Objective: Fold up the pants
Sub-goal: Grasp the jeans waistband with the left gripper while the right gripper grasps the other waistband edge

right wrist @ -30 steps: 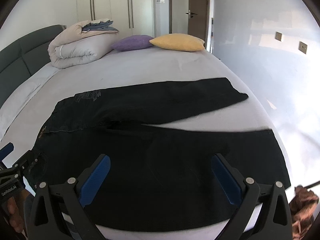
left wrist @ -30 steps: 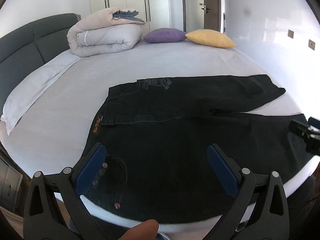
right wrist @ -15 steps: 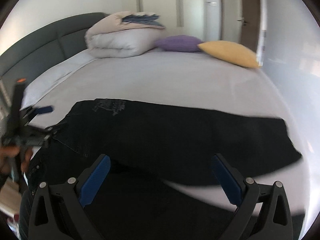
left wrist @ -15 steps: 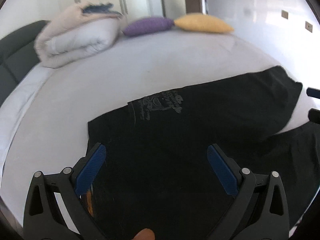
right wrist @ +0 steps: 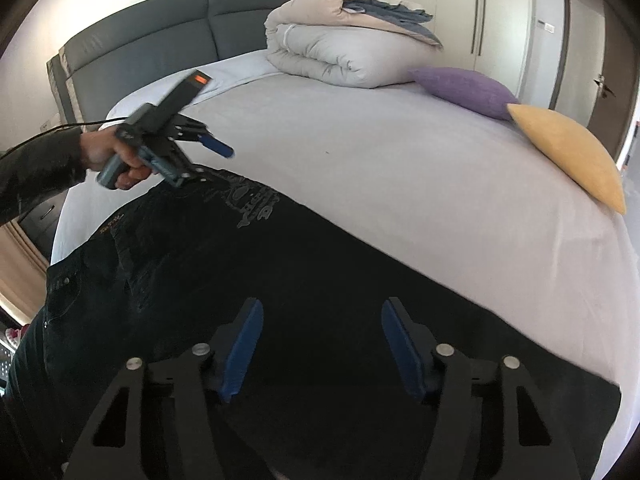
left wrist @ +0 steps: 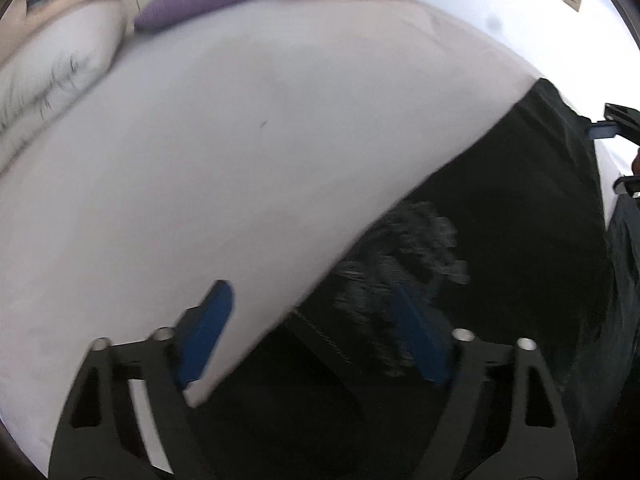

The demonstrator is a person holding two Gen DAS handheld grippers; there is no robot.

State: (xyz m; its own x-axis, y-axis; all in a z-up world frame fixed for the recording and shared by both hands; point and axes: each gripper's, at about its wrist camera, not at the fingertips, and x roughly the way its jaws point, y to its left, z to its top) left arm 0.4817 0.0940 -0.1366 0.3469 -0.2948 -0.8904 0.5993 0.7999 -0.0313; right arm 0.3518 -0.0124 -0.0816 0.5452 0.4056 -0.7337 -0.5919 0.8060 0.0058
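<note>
Black pants (right wrist: 280,280) lie spread flat on the grey bed sheet (right wrist: 400,168); they also show in the left wrist view (left wrist: 500,220), with a grey printed patch near the waist (left wrist: 408,248). My left gripper (left wrist: 316,320) is open and low over the waist's far edge, one finger over the sheet, one over the cloth. It shows in the right wrist view (right wrist: 208,148), held by a hand. My right gripper (right wrist: 322,332) is open, close above the far leg of the pants, holding nothing.
A folded duvet (right wrist: 344,48), a purple cushion (right wrist: 464,88) and a yellow cushion (right wrist: 568,148) lie at the far side of the bed. A dark headboard (right wrist: 160,40) stands at the left. Wardrobe doors and a door are behind.
Both grippers have moved forward and down over the pants toward the far edge. The left gripper now straddles the waist's far edge. Both stay open.
</note>
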